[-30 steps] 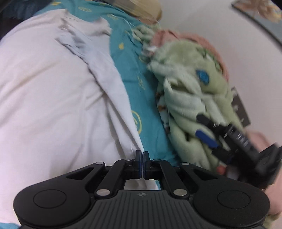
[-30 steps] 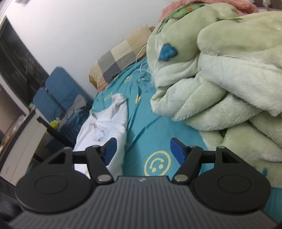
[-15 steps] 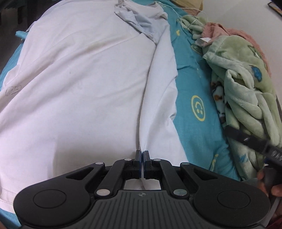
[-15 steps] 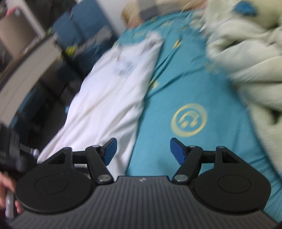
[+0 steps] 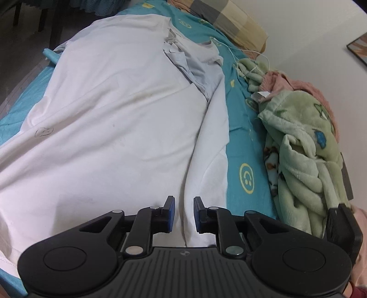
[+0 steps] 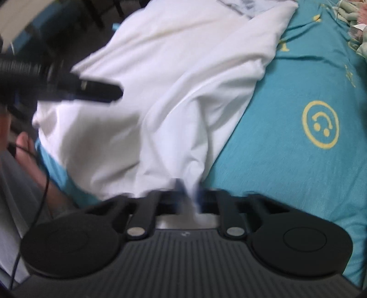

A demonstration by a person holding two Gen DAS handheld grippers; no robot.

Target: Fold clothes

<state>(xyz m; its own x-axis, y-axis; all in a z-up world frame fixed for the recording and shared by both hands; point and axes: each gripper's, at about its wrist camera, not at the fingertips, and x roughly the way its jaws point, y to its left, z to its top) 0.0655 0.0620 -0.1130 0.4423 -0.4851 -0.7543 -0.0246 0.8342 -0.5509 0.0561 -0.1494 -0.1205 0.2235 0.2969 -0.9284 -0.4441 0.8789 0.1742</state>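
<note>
White shirt (image 5: 114, 119): spread flat over the teal sheet (image 5: 247, 142), collar at the far end, hem near you, its right edge doubled into a long fold (image 5: 211, 155).

Your left gripper (image 5: 183, 214): just opened a little, blue pads parted with a narrow gap, the fold's near end lying between them and no longer pinched; released.

Your right gripper (image 6: 189, 194): just closed; blurred, but its pads sit together on the shirt's near right corner, white cloth bunching up from between them; grasping the shirt.

Green fleece blanket (image 5: 305, 155): heaped at the right of the bed, well apart from the shirt.

Checked pillow (image 5: 229, 20): far end of the bed.

White cable (image 5: 250, 55): trailing below the pillow.
</note>
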